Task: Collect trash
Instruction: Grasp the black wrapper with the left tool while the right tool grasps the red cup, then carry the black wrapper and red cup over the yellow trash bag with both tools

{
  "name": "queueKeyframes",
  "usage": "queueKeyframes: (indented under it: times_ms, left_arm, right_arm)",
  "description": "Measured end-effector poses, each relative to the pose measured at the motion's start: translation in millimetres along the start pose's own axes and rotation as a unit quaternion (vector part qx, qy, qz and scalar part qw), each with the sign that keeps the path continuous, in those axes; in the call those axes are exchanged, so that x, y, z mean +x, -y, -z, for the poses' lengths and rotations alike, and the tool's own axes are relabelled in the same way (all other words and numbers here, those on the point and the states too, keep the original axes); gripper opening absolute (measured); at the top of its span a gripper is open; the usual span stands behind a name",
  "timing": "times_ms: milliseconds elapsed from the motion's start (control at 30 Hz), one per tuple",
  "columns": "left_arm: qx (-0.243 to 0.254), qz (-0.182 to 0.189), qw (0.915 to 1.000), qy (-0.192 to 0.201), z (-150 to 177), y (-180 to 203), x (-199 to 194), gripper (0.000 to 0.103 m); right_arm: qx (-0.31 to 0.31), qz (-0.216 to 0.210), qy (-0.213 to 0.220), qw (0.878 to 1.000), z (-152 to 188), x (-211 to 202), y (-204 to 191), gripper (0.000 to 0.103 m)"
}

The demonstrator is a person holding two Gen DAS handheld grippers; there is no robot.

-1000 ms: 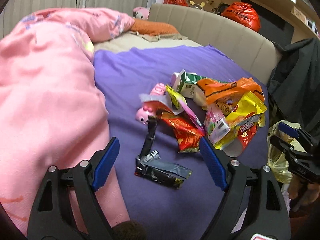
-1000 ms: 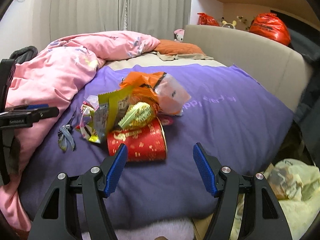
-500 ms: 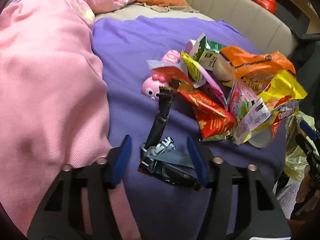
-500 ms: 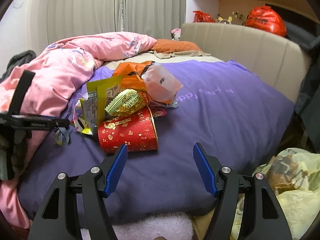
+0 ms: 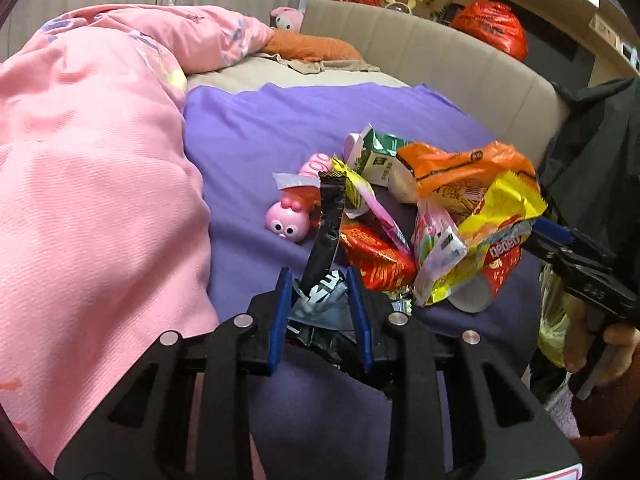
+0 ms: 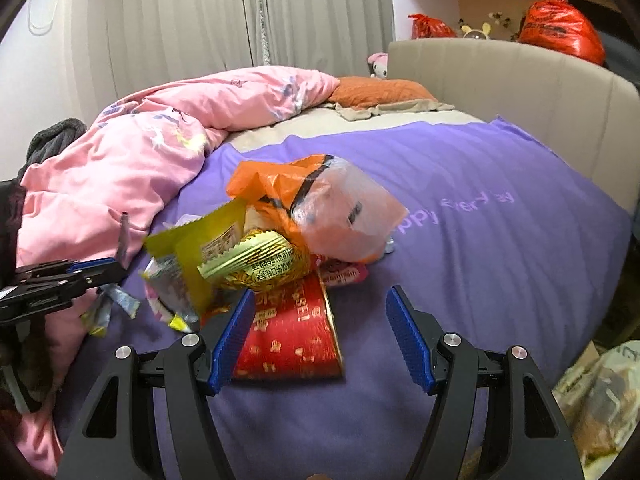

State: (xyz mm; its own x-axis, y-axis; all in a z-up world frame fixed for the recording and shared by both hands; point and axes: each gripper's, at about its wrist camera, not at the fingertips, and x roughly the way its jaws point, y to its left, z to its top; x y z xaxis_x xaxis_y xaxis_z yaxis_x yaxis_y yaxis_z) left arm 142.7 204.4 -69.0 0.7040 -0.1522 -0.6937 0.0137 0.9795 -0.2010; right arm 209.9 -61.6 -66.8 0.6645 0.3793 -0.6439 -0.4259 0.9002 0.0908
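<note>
One black wrapper (image 5: 326,236), long and crumpled, is sitting pinched between the blue pads of the left gripper (image 5: 320,300), its free strip standing up above the fingertips while its lower folds are bunching between the jaws just over the purple sheet (image 5: 256,128). Several further wrappers are lying heaped immediately beyond and to the right: a red snack packet (image 5: 374,258) touching the black one, a yellow bag (image 5: 500,216), an orange plastic bag (image 5: 460,168) on top, a green-and-white carton (image 5: 380,156) behind, and a red paper cup (image 6: 292,336) lying on its side at the near edge of the heap. One pink toy (image 5: 288,222) is resting on the sheet just left of the pile. The right gripper (image 6: 320,328) is hanging with its fingers spread wide, holding nothing, its left pad just beside the cup and its right pad over bare sheet. Open purple sheet is stretching right of the heap as far as the beige headboard (image 6: 500,76). A pink duvet (image 5: 92,184) is crowding the left side, its edge running close along the left gripper. One filled plastic bag (image 6: 600,392) is sitting below the bed's near right corner.
</note>
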Motion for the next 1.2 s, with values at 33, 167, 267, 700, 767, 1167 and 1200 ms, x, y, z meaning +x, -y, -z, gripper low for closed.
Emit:
queueKeyframes:
  times_ms: [33,167,267,700,767,1167,1200]
  left_arm:
    - [-0.003,0.0,1.0,0.001,0.0,-1.5,-1.3,0.027]
    - [-0.006,-0.002,1.0,0.006,-0.4,-2.0,-5.1,0.027]
    - [0.001,-0.004,0.9999,0.012,0.8,1.2,-6.8,0.027]
    - [0.024,0.0,0.999,0.038,6.4,13.8,-23.4,0.028]
    - [0.025,0.002,0.9989,0.041,6.1,14.0,-25.1,0.028]
    - [0.032,0.01,0.9983,0.047,7.3,20.6,-27.0,0.028]
    - [0.031,0.012,0.9984,0.045,6.8,21.5,-26.8,0.028]
  right_arm:
    - [0.003,-0.006,-0.005,1.0,-0.9,4.8,0.2,0.064]
    - [0.016,-0.04,-0.028,0.999,3.6,14.6,-4.2,0.054]
    - [0.009,-0.041,-0.032,0.999,9.7,11.1,-12.1,0.042]
    - [-0.02,-0.031,-0.028,0.999,24.8,-31.1,-38.6,0.01]
    - [-0.03,-0.024,-0.023,0.999,26.0,-37.2,-43.9,0.008]
    - [-0.026,0.015,0.0,1.0,23.1,-69.6,-32.3,0.005]
    - [-0.026,0.017,0.005,1.0,22.5,-73.7,-30.5,0.005]
